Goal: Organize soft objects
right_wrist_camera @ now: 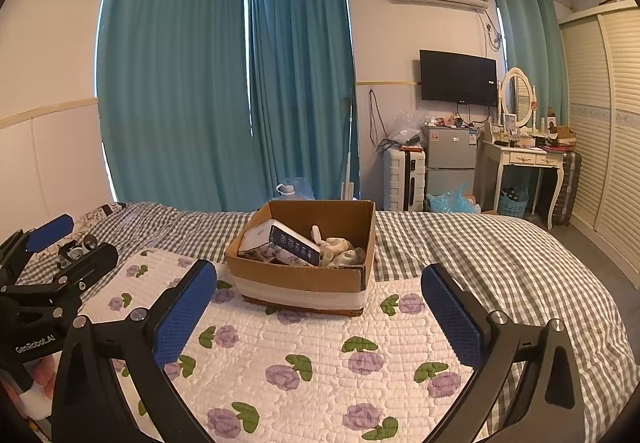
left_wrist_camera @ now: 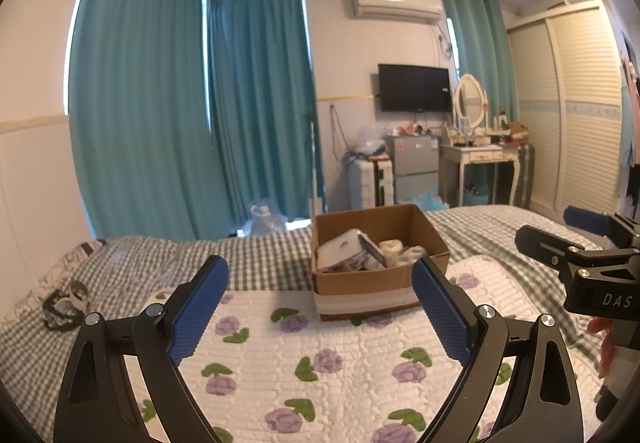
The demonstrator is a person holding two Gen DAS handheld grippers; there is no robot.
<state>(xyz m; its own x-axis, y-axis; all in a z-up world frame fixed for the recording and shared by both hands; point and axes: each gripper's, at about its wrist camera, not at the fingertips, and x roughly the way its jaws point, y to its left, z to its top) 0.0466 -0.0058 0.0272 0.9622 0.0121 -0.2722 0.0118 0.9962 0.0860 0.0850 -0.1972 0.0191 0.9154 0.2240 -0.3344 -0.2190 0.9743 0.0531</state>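
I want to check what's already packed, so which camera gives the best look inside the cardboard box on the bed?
The right wrist view: the cardboard box sits near centre, and its open top shows a white and dark blue package beside pale soft items. The left wrist view shows the same box, but the left gripper finger overlaps its right corner.

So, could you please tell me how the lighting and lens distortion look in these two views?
Left wrist view: bright ceiling glare at top right, curtains bowed by the fisheye, cardboard box sharp. Right wrist view: even, dim daylight, dark vignette in the corners, wardrobe curved at the edge; open right tongs in focus.
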